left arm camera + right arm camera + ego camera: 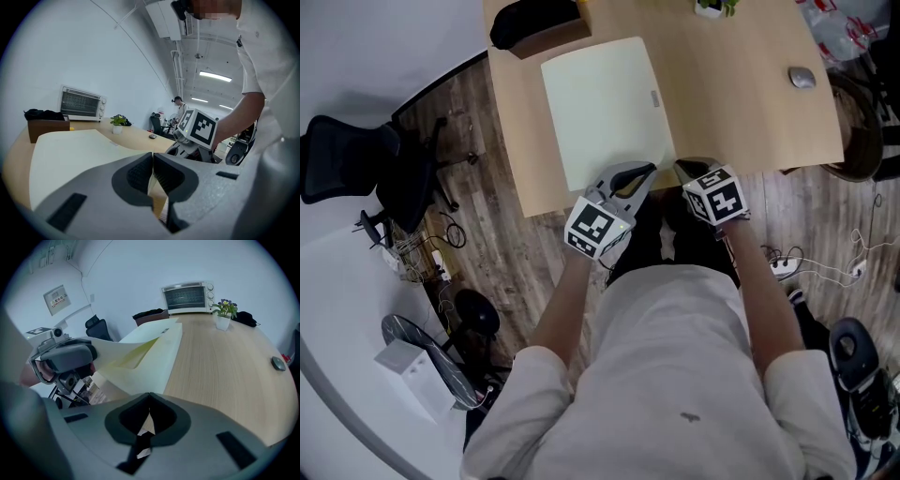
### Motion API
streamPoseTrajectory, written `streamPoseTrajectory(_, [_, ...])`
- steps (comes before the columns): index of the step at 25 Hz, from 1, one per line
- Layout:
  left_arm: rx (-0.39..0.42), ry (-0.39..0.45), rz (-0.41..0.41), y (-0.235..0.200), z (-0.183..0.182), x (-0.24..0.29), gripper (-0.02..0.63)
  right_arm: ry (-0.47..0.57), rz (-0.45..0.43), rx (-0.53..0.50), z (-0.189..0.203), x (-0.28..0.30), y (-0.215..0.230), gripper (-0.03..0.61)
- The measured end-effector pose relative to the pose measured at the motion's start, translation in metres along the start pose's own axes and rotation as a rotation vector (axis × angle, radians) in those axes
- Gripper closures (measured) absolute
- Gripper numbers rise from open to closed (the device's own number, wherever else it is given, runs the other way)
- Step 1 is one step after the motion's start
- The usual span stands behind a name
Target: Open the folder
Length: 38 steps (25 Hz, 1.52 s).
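Observation:
A pale cream folder (600, 108) lies on the wooden desk (741, 112), its near edge at the desk's front. My left gripper (647, 172) is shut on the near edge of the folder's cover (70, 154). In the right gripper view the cover (145, 357) stands lifted at that corner, showing a yellowish inside, with the left gripper (65, 357) holding it. My right gripper (682, 169) sits just beside it at the folder's near right corner. Its jaws (149, 411) are shut with a pale sliver of the lower leaf between them. The right gripper's marker cube (198, 129) shows close by.
A grey mouse (802, 78) lies at the desk's right. A dark bag in a brown box (534, 23) and a small potted plant (712, 7) stand at the far edge, and a toaster oven (187, 297) beyond. A black office chair (356, 159) stands left of the desk.

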<state>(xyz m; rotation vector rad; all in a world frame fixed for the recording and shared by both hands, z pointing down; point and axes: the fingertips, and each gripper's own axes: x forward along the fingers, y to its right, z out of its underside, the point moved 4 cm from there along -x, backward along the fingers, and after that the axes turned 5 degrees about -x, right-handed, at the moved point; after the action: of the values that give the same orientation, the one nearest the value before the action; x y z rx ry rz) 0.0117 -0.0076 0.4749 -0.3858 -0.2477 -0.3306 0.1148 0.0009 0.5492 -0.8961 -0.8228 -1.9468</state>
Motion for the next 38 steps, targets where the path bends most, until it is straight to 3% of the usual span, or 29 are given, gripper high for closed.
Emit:
streamPoseTrajectory(9, [0.034,0.065,-0.149,0.009,-0.020,-0.015,0.603,-0.031,-0.045,-0.026,-0.001,0.001,0.003,0.574])
streamPoseTrajectory(15, [0.016,0.139,-0.283,0.008,-0.037,-0.030,0.601,-0.069,-0.092,-0.055,-0.004,0.002,0.002,0.574])
streamPoseTrajectory(30, [0.022,0.162,-0.606,0.016,-0.053,-0.061,0.603,-0.118,-0.207,-0.202,-0.007,0.005,0.006,0.574])
streamPoseTrajectory(38, [0.006,0.219,-0.811,0.020,-0.049,-0.083,0.603,-0.133,-0.254,-0.260,-0.009,0.007,0.007,0.574])
